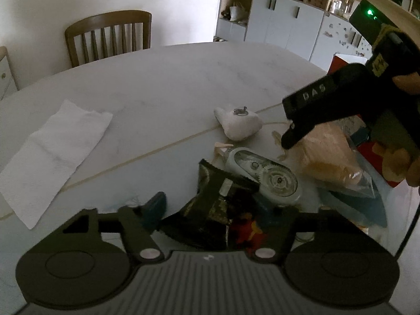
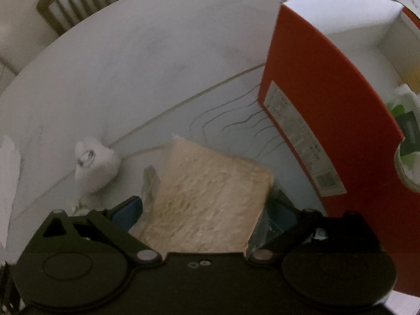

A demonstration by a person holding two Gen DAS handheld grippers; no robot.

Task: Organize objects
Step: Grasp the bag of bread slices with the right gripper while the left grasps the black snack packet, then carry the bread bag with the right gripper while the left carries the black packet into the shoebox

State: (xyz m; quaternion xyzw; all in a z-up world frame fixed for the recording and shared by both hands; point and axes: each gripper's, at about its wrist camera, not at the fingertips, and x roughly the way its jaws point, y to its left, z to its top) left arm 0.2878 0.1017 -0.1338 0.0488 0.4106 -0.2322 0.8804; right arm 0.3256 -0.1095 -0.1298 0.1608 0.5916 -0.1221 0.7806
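A dark crinkled snack packet point(image 1: 210, 210) fills the gap between the blue pads of my left gripper point(image 1: 212, 210), and both pads touch its edges. Just beyond it lies a clear correction-tape dispenser point(image 1: 265, 176). A white drawstring pouch point(image 1: 239, 124) point(image 2: 94, 162) sits farther out on the table. My right gripper point(image 2: 204, 212) is shut on a bagged slice of bread point(image 2: 207, 197) point(image 1: 328, 162), close beside the open red box point(image 2: 328, 105). Its black body fills the right of the left wrist view.
A white paper towel point(image 1: 52, 157) lies flat on the pale oval table point(image 1: 170, 78) at the left. A wooden chair point(image 1: 110, 36) stands at the far edge. White cabinets and shelves point(image 1: 283, 21) line the back wall. The red box holds white and green items point(image 2: 405, 120).
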